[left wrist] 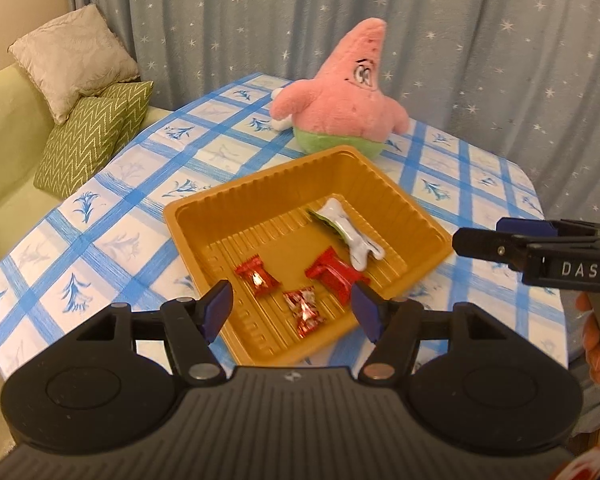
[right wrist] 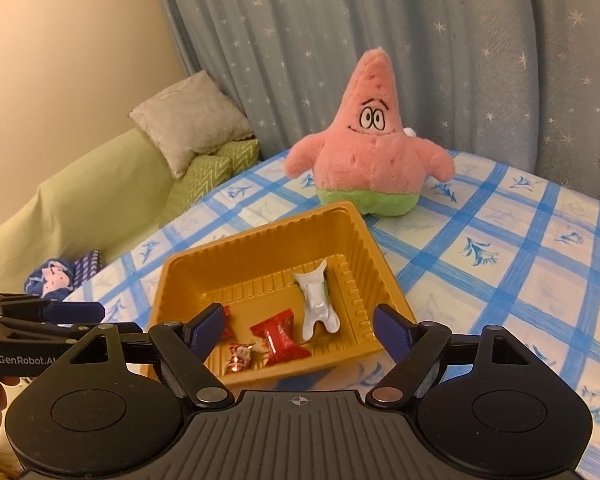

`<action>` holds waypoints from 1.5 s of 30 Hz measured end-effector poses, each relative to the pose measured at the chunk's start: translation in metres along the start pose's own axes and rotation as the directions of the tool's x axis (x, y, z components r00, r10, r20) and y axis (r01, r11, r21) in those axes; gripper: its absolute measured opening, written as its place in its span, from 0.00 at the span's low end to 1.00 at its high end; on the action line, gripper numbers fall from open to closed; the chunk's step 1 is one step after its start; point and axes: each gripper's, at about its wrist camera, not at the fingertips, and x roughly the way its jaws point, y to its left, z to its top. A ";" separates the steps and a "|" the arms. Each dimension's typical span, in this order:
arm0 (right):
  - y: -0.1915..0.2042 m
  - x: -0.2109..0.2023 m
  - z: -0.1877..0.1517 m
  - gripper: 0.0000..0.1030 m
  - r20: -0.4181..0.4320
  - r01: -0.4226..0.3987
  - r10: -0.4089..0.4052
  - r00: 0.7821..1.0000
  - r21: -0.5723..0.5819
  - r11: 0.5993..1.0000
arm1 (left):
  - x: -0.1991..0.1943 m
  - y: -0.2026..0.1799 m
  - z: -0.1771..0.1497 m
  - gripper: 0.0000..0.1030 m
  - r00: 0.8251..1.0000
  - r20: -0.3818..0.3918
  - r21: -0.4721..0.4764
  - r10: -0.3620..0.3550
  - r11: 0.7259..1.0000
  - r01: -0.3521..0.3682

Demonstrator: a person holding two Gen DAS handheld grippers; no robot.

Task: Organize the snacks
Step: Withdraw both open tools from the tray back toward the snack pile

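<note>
a: looking down from your left gripper (left wrist: 292,310), what do you have between the blue pads?

b: nothing. your jaws stand wide apart above the near edge of the gold tray (left wrist: 384,168), which sits mid-frame on the blue checked tablecloth (left wrist: 112,240).

a: and the snacks?

b: all 4 lie inside the tray: a small red candy (left wrist: 257,276) at lower left, a red and white candy (left wrist: 304,310) just beside it, a bigger red packet (left wrist: 334,274) to the right, and a silver packet (left wrist: 354,236) touching it, toward the upper right.

a: your right gripper (right wrist: 302,328)?

b: spread wide too, gripping nothing, hanging over the tray's near rim. the pink plush star (right wrist: 374,144) stands upright just behind the tray, upper centre of frame.
</note>
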 end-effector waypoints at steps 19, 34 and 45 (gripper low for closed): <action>-0.023 -0.091 -0.078 0.80 -0.034 0.048 -0.047 0.998 0.043 0.998 | -0.040 -0.055 -0.084 0.61 0.994 -0.041 0.106 -0.102 0.989 0.106; -0.040 -0.113 -0.131 0.80 -0.120 0.108 -0.096 0.988 0.098 0.989 | -0.034 -0.071 -0.135 0.60 0.987 -0.121 0.148 -0.103 0.982 0.121; -0.044 -0.111 -0.154 0.80 -0.165 0.143 -0.120 0.979 0.135 0.980 | -0.020 -0.081 -0.150 0.60 0.982 -0.152 0.209 -0.110 0.968 0.141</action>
